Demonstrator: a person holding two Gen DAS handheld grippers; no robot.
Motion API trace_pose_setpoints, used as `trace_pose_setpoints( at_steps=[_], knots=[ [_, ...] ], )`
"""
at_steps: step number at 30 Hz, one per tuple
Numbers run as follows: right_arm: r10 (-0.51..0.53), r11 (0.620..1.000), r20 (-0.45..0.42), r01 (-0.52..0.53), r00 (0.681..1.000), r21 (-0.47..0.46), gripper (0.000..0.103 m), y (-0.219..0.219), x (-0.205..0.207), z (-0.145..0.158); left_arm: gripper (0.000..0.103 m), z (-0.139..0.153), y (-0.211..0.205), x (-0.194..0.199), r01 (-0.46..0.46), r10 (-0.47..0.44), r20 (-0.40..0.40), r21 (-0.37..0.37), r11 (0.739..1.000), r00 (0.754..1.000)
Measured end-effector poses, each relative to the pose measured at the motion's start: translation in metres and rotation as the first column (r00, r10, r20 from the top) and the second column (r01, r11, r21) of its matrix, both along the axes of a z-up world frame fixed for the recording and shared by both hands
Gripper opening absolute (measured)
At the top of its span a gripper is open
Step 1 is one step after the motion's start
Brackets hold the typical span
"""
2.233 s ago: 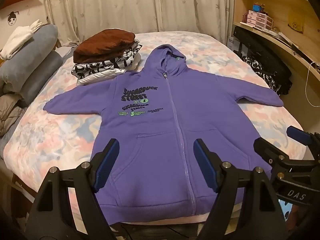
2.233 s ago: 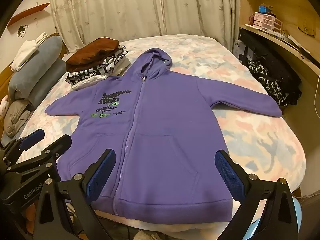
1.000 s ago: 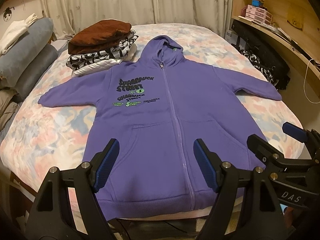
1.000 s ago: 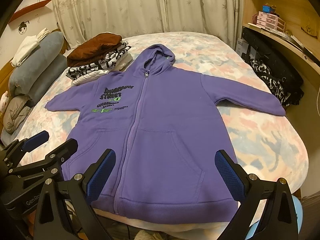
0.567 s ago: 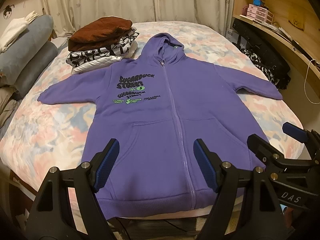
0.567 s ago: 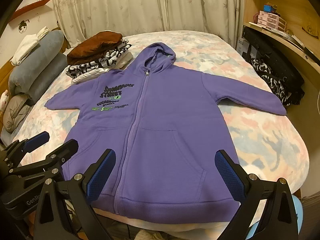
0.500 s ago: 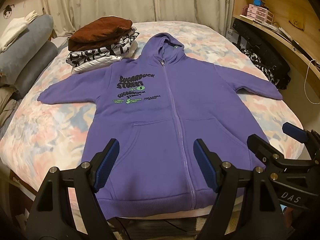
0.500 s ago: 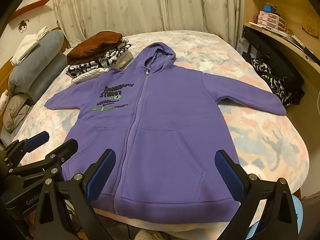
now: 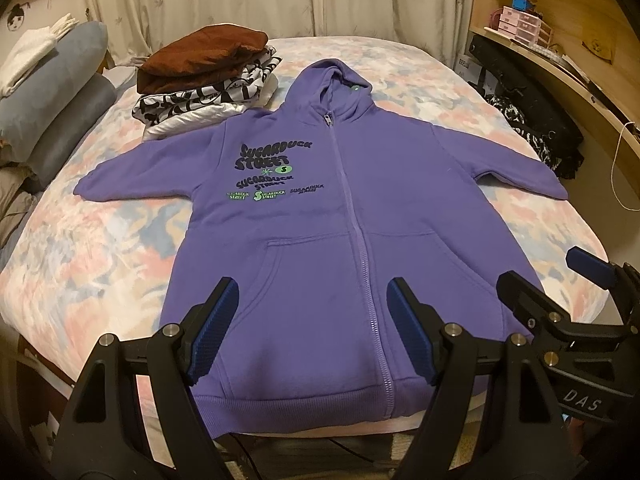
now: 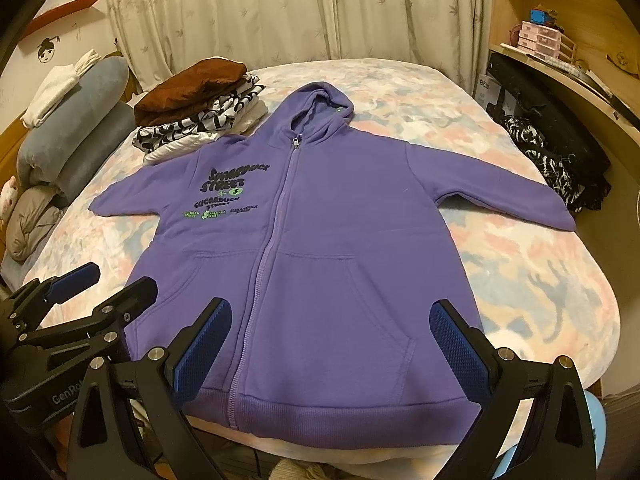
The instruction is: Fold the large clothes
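Nothing much has changed over the last moments: the purple hoodie (image 9: 344, 240) lies flat and face up, as before, in the middle of the bed (image 9: 100, 264), hem at the near edge, sleeves spread. My left claw (image 9: 310, 332) and right claw (image 10: 328, 348) hover released above the hem, so folding has not begun.

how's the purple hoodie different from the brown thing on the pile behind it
The purple hoodie lies spread flat on the bed with both sleeves out; the brown garment is folded into a compact bundle. The hoodie rests directly on the bedcover; the brown one sits on top of a stack of folded clothes. The hoodie has printed lettering and a zipper; the brown one looks plain. Both are clothes on the same bed.
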State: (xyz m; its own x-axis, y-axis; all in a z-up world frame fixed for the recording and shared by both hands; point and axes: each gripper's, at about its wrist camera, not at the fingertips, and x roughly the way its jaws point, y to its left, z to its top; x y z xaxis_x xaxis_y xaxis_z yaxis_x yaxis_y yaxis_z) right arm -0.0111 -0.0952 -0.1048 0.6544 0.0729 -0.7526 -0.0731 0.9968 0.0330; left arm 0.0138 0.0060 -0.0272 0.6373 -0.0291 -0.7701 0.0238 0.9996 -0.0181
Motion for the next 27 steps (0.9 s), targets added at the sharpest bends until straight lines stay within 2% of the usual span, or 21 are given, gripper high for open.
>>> trace_pose_setpoints(
  at_steps=[10,19,23,27],
  knots=[
    [0.004,1.000,-0.010,-0.004,1.000,0.003,0.100,0.003,0.004,-0.005,0.075,-0.005,0.002,0.007,-0.010,0.010,-0.015,-0.002,1.000,1.000],
    [0.008,1.000,-0.035,-0.008,0.999,0.009,0.100,-0.003,0.025,-0.006,0.075,-0.012,-0.001,0.022,-0.011,0.011,-0.043,0.009,1.000,0.999],
    [0.013,1.000,-0.039,-0.013,0.999,0.010,0.100,-0.006,0.033,-0.007,0.075,-0.017,-0.004,0.030,-0.014,0.015,-0.070,0.017,1.000,0.997],
    [0.026,1.000,-0.028,-0.026,0.999,0.003,0.100,-0.011,0.043,-0.002,0.075,-0.017,-0.004,0.045,-0.005,0.004,-0.098,-0.006,1.000,0.995]
  ],
)
